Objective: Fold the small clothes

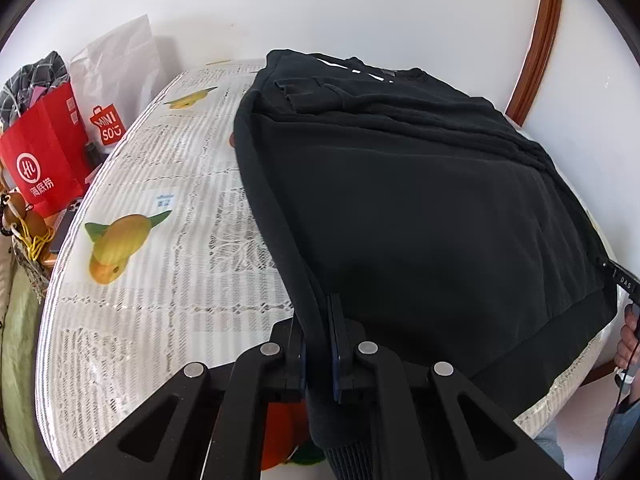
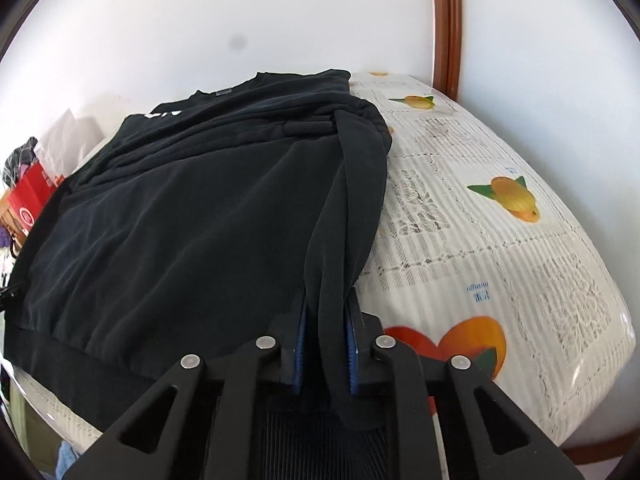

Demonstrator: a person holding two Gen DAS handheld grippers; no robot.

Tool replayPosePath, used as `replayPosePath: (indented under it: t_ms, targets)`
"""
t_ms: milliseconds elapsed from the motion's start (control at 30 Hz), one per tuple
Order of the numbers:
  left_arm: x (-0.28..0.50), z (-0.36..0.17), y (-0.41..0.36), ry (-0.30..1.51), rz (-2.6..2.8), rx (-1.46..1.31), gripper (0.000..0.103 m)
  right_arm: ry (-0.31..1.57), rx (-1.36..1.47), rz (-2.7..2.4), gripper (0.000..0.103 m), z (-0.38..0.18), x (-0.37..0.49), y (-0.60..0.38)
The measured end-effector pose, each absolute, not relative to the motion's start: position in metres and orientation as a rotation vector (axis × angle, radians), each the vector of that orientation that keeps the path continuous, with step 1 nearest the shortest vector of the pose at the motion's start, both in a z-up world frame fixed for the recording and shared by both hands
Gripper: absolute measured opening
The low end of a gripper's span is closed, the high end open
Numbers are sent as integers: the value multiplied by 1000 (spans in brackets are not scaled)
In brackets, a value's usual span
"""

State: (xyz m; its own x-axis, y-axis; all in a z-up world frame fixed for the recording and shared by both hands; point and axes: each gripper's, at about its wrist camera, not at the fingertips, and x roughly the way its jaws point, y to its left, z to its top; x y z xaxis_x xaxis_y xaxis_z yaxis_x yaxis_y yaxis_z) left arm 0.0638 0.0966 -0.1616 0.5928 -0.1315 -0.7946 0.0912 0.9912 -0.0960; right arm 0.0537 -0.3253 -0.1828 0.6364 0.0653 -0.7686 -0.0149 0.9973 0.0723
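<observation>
Sweatshirt (image 1: 420, 200), black, lies spread on the table (image 1: 160, 280), sleeves already folded across its upper part. Near hem corners are pinched, one per gripper: left gripper (image 1: 318, 344) is closed on the left corner, right gripper (image 2: 325, 344) is closed on the right, cloth bunched between the pads. Step judged in hand: bottom-to-top fold, grasp made. Next move calls for both corners to be lifted together and carried evenly toward the collar.

Black hand-held gripper (image 1: 318, 322), blue pads (image 2: 352, 344), silver screws.
</observation>
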Motion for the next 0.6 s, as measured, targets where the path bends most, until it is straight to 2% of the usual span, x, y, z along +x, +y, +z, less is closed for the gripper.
replayPosePath:
  t_ms: [267, 600]
  targets:
    - [52, -132, 123, 881, -183, -135, 7, 816, 143, 108, 14, -150, 23, -328]
    - [73, -94, 124, 796, -207, -141, 7, 726, 172, 146, 14, -115, 39, -318]
